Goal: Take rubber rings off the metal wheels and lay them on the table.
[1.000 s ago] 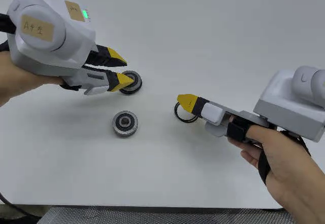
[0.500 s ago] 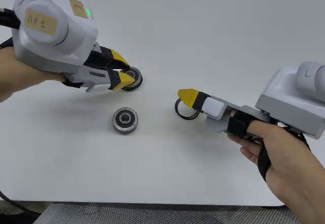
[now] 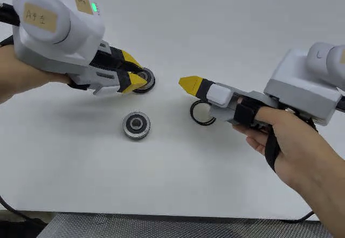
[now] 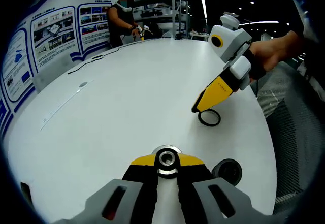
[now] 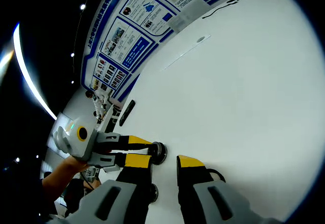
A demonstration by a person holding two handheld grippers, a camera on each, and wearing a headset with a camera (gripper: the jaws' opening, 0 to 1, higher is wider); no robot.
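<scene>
Two metal wheels were on the white table (image 3: 226, 27). The first wheel (image 3: 145, 80) was at the far left, clamped between the yellow tips of the left gripper (image 3: 133, 75), whose jaws were drawn in tight on its sides. In the left gripper view the first wheel (image 4: 166, 159) showed its bright hub between those tips, though I could not tell whether it rested flat or tipped. The second wheel (image 3: 136, 125) lay flat nearer the person, apart from both grippers, with a dark band around its body.

A loose rubber ring (image 3: 202, 113) lay flat on the table to the right of the wheels. The right gripper (image 3: 191, 84) hung just over it, yellow tip pointing toward the left gripper. In the right gripper view, the right gripper (image 5: 163, 162) had its jaws apart with bare table between them and nothing held, and the rubber ring (image 5: 219, 173) peeked out beside one jaw. From the left gripper view the rubber ring (image 4: 209, 117) sat right under that tip; whether they touched I could not tell
</scene>
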